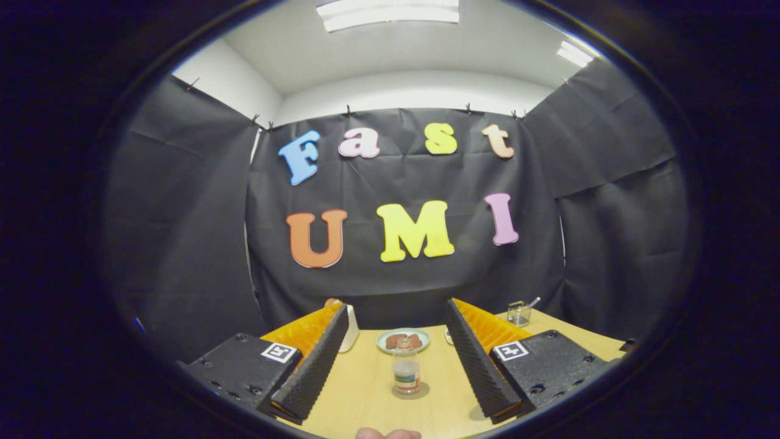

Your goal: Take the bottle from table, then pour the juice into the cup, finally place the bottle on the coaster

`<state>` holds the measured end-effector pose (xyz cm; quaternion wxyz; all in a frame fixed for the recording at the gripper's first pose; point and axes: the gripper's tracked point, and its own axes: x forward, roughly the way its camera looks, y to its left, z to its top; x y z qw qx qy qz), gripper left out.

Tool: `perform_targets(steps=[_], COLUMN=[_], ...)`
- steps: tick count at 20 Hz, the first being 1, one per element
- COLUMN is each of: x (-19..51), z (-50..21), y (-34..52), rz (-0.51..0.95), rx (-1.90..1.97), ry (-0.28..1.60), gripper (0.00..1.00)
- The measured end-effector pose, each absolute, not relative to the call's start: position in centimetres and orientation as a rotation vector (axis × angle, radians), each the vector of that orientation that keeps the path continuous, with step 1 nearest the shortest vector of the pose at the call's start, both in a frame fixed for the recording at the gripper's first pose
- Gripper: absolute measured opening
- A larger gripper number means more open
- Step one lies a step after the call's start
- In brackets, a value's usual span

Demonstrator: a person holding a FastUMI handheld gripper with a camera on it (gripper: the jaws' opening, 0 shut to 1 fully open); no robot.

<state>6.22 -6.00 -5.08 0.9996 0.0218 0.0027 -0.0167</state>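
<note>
A hand (388, 434) pokes in nearest. Just past it the bottle (406, 372) stands upright on what looks like the coaster (421, 393), as the task wants. The gripper (397, 311) gapes wide either side of the bottle, touching nothing.

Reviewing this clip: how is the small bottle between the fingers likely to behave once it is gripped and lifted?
The bottle looks like clear, smooth plastic, so it may be somewhat slippery and give under pressure. It looks small, so probably light. It stands upright and narrow on the table, so an off-centre nudge could tip it. The hand-held gripper is open around it, not touching.
</note>
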Motion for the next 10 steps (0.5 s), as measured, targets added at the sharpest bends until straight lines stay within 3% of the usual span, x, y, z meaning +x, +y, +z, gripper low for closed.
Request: perform_targets(steps=[10], x=[-2.4], z=[-2.0], y=[-4.2], rz=[0.069], rx=[0.024], ry=[-0.034], gripper=[1.00])
